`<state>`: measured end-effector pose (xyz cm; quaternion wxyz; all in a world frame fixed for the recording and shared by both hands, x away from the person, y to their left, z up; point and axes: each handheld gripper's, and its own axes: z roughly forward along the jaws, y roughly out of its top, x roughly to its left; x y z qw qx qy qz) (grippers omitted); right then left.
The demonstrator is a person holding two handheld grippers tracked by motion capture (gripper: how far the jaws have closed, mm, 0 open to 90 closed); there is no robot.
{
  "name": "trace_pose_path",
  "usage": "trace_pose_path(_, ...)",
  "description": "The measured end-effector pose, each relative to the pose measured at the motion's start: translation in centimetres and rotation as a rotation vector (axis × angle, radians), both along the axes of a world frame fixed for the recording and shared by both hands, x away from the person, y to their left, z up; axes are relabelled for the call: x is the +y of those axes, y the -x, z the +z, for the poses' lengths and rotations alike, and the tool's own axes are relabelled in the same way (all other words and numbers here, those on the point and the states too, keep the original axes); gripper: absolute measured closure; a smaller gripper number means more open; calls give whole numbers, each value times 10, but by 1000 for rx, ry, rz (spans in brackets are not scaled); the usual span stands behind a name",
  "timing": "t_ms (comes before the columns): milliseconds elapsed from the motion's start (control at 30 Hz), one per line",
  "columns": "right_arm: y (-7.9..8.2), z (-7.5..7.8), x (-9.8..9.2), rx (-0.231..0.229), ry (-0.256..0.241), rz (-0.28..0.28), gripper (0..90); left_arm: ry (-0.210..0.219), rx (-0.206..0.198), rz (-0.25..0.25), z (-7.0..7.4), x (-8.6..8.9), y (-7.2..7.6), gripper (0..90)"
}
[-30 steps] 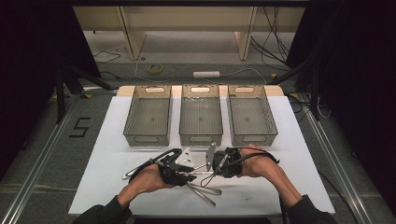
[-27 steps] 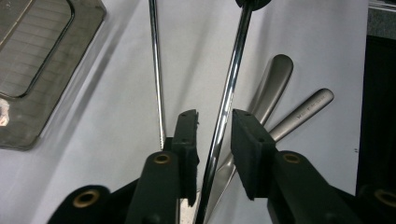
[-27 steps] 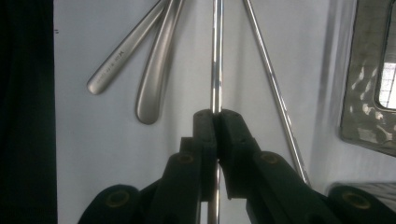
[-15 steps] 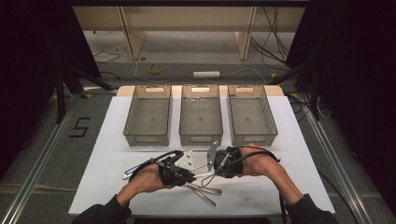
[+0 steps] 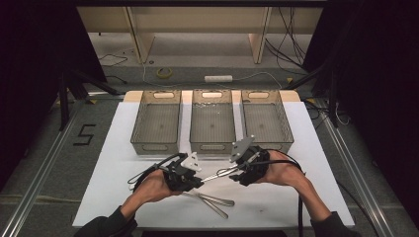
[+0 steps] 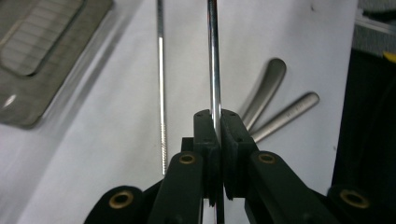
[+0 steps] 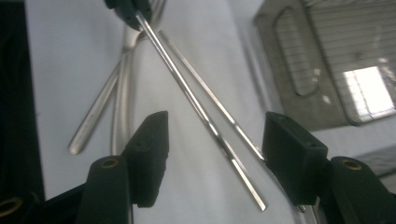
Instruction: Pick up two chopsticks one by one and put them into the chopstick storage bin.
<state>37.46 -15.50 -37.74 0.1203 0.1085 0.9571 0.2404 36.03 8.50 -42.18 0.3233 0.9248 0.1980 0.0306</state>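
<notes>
My left gripper point(image 6: 215, 126) is shut on a thin shiny metal chopstick point(image 6: 213, 65), held just above the white table. A second chopstick point(image 6: 161, 84) lies beside it on the table. In the high view the left gripper point(image 5: 196, 181) and right gripper point(image 5: 236, 171) face each other at the front middle, with the held chopstick point(image 5: 217, 174) spanning between them. My right gripper point(image 7: 219, 149) stands open, and the held chopstick point(image 7: 187, 91) passes between its pads point(image 7: 150, 140) without touching them. The other chopstick point(image 7: 210, 94) runs under it.
Three empty mesh trays point(image 5: 157, 146) stand side by side behind the grippers. Two cutlery handles point(image 5: 210, 200) lie on the white table point(image 5: 316, 163) near its front edge, also seen as cutlery handles point(image 6: 266, 88). Floor cables lie beyond the table.
The right gripper has shifted a little to the right and turned, so the two grippers stand slightly farther apart. The left gripper has barely moved.
</notes>
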Motion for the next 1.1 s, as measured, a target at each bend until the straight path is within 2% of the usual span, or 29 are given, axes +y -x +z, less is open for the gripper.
trace_pose_path(100,-2,0,-11,-21,-69,-62,389,17,-12,42,3,4,-2,858)
trace_pose_path(167,-2,1,-18,-14,-118,-78,353,39,-6,69,5,7,-4,858)
trace_pose_path(333,1,4,-31,-43,-200,-131,332,45,-17,121,8,13,-8,858)
trace_pose_path(533,6,0,-39,-50,-228,-158,331,72,-33,180,12,21,-12,858)
trace_pose_path(667,8,-4,-43,-37,-248,-174,314,86,-40,229,16,28,-16,858)
trace_pose_path(933,12,-17,-46,-50,-309,-228,284,164,-63,382,22,56,-34,858)
trace_pose_path(1033,13,-22,-49,-57,-367,-261,280,210,-61,435,22,69,-43,858)
trace_pose_path(1067,13,-24,-51,-54,-395,-274,274,214,-65,457,22,73,-46,858)
trace_pose_path(1100,15,-26,-52,-69,-422,-285,272,215,-70,471,23,77,-49,859)
